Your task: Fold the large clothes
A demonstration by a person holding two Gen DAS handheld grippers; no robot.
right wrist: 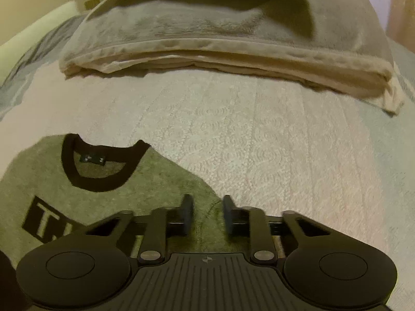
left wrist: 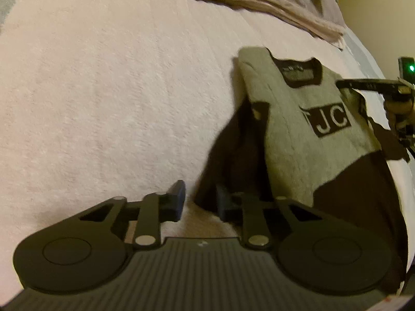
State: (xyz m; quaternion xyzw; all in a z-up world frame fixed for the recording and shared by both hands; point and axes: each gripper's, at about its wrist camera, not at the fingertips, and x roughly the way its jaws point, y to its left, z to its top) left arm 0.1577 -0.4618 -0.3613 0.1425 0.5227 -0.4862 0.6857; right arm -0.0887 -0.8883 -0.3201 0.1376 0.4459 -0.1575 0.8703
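**Inspector:** Location of the garment?

**Assistant:** The sweater point(right wrist: 59, 181) lies flat on the pale bed cover point(left wrist: 103, 103), collar toward the folded blanket point(right wrist: 225, 51) at the far end — grey body, dark collar and sleeves, a lettered patch on the chest.

**Inspector:** Gripper states?

**Assistant:** The left gripper point(left wrist: 199, 198) sits at the dark sleeve edge point(left wrist: 228, 155); the jaws stand narrowly apart with the cloth's edge at the right pad. Whether the pads press on it I cannot tell. The right gripper point(right wrist: 207, 213) is over the sweater's shoulder edge, a fold of grey fabric rising between the fingers; a visible gap remains, so a firm pinch is not confirmed there either.

**Inspector:** Risks from here?

**Assistant:** Mainly a shallow bite. If only the top layer is caught (the sleeve looks doubled under the body), lifting would peel one layer and leave the rest behind, skewing the fold. Uneven holds — one side secure, one slipping — would drag the sweater sideways across the plush cover. Pinching the bed cover along with the cloth is also possible.
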